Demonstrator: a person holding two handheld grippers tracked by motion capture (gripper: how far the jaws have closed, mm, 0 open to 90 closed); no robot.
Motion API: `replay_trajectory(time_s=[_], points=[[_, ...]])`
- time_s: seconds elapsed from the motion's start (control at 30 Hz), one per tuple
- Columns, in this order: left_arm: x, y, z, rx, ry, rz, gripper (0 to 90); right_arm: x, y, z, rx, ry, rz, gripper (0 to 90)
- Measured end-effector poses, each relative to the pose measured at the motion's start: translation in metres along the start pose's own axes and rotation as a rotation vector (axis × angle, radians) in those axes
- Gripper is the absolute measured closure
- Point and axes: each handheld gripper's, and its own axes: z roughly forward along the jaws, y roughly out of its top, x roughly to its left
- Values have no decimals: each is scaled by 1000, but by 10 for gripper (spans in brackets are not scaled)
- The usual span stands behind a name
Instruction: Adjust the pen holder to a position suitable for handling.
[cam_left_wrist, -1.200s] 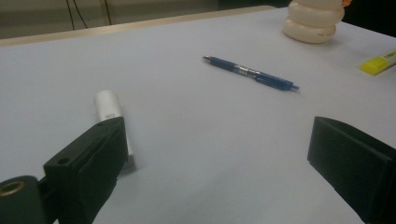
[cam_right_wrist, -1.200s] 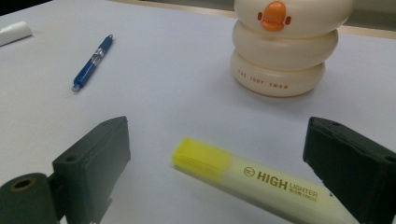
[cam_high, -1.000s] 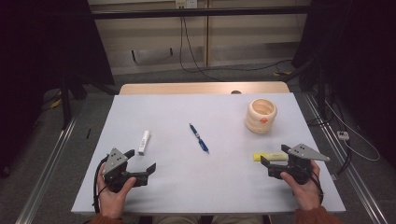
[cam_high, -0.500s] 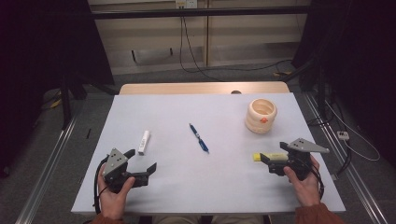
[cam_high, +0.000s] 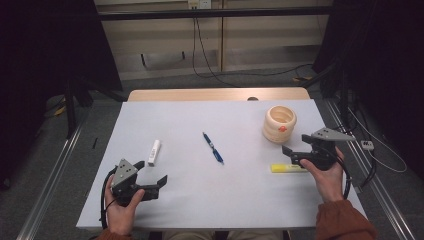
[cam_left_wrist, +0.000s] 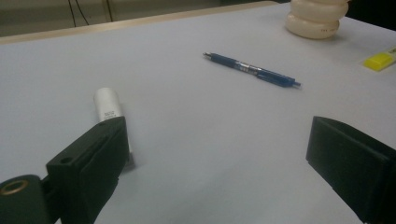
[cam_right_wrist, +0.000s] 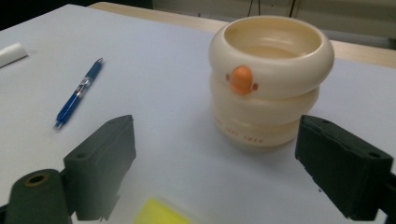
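Right gripper view looks past spread jaws at the cream cup (cam_right_wrist: 271, 88); the yellow highlighter (cam_high: 289, 168) lies just under the right gripper (cam_high: 292, 155); lower squarely, pinch mid-barrel; left gripper (cam_high: 152, 172) waits, spread too.

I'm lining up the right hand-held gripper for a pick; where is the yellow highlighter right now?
In the high view the yellow highlighter lies flat on the table's right side, just left of the right hand-held gripper and nearer the person than the cream cup.
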Motion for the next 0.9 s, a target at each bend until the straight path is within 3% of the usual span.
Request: replay_trajectory(time_s=[0.1,0.53,0.9], points=[[-1,0,0,9,9,19,58,-6,10,7,5,-16,-17,154],[-4,0,1,16,-7,4,58,-37,49,36,15,-51,-24,260],[-3,-1,1,21,-10,11,58,-61,70,70,115,-118,-30,400]])
